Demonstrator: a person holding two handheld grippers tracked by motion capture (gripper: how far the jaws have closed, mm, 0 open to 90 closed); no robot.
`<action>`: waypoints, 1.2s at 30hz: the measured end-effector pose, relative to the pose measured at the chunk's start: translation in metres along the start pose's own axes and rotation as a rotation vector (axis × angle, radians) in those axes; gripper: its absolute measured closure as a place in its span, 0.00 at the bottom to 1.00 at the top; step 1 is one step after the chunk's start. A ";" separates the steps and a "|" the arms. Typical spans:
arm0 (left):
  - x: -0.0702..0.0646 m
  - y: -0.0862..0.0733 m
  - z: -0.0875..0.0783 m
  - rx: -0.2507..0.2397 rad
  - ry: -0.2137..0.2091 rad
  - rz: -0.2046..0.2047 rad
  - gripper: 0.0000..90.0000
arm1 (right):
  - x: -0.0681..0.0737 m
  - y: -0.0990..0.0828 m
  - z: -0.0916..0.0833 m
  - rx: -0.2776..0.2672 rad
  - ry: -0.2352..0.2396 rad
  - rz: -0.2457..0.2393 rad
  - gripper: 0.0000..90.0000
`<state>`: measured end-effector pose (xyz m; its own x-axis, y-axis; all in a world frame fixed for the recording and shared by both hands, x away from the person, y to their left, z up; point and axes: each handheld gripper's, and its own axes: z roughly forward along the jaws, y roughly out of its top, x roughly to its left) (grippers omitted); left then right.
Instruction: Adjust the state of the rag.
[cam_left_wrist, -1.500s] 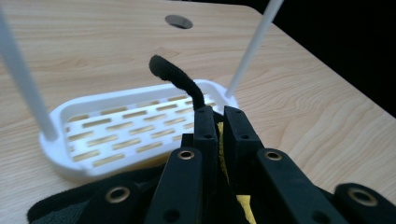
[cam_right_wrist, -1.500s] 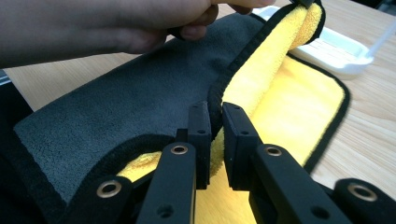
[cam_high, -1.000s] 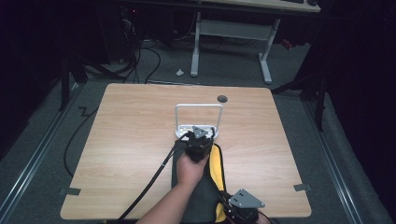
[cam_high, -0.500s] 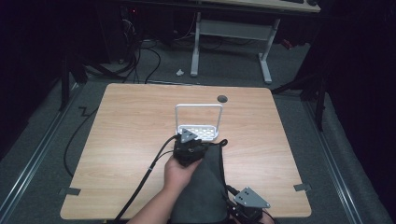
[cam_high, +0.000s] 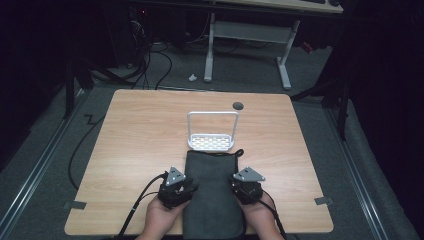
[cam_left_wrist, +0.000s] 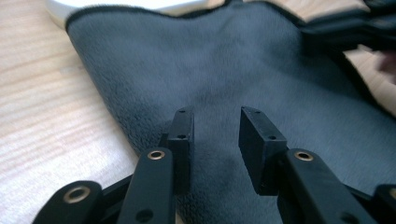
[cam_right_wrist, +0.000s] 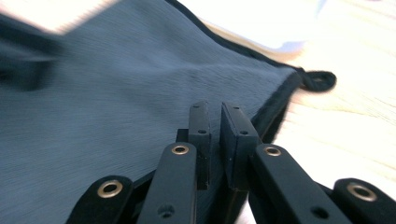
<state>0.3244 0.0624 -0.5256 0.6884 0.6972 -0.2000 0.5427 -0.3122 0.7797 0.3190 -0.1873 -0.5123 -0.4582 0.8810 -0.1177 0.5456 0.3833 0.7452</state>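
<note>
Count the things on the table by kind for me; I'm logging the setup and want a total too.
Dark grey cloth: 1
White wire rack: 1
Hand-held grippers: 2, left gripper and right gripper
Total: 4

White rack (cam_high: 212, 131) on wooden table (cam_high: 135, 135)

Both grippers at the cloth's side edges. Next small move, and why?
Probably close the left gripper on the dark grey cloth. Its jaws have just been closing yet show a gap, nothing pinched. The right gripper, jaws nearly together, sits at the opposite edge. Gripping both edges looks needed before lifting toward the white rack.
</note>
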 end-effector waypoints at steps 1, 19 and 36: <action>0.000 -0.001 0.002 0.016 0.003 0.009 0.73 | -0.005 -0.002 0.006 0.021 -0.015 0.010 0.93; -0.002 -0.014 -0.019 0.004 -0.045 0.000 0.67 | -0.005 -0.034 -0.020 0.009 0.074 0.036 0.84; 0.050 0.035 0.039 0.013 0.084 -0.179 0.57 | -0.039 0.010 0.027 0.050 0.028 0.246 0.54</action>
<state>0.3967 0.0611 -0.5318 0.5379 0.7938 -0.2839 0.6593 -0.1862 0.7284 0.3610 -0.2106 -0.5181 -0.3263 0.9417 0.0821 0.6766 0.1720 0.7160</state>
